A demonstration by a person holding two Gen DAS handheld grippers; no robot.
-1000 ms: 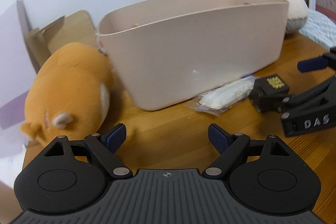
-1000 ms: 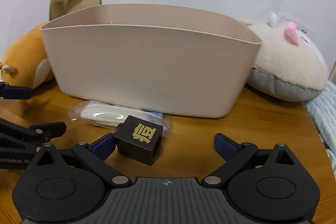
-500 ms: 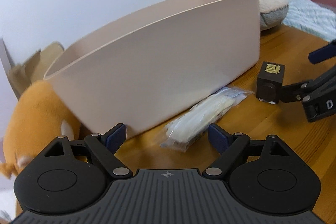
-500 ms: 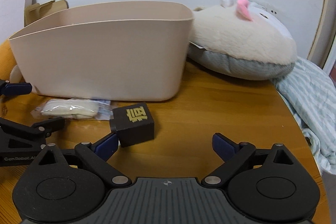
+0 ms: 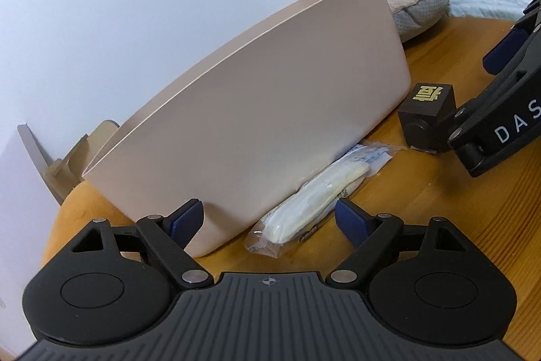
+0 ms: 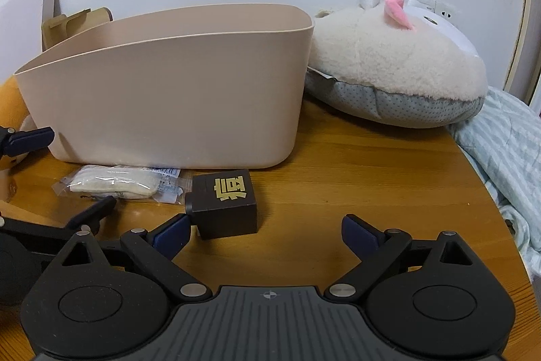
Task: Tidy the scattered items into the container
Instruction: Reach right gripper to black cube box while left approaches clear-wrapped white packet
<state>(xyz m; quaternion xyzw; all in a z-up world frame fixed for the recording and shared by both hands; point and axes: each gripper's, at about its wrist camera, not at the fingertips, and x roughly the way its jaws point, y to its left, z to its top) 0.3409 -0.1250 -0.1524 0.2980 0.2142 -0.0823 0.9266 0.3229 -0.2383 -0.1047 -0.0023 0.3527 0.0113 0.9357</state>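
A beige plastic bin point(image 5: 257, 110) stands on the wooden table; it also shows in the right wrist view point(image 6: 169, 97). A clear packet with a white cloth point(image 5: 311, 202) lies against its front wall and shows in the right wrist view point(image 6: 118, 183). A dark cube with a gold character point(image 6: 226, 205) sits beside it, also in the left wrist view point(image 5: 427, 120). My left gripper point(image 5: 270, 219) is open, with the packet's near end between its fingers. My right gripper point(image 6: 267, 234) is open, its left finger touching the cube.
A cream plush with a pink ear point(image 6: 389, 66) lies right of the bin. An orange plush point(image 5: 84, 202) lies at the bin's left end. Striped bedding point(image 6: 507, 141) lies past the table's right edge. Cardboard point(image 6: 74, 22) leans on the wall behind.
My left gripper swung right from the orange plush and closed in on the packet. My right gripper shifted right and nearer the cube. Both stayed open.
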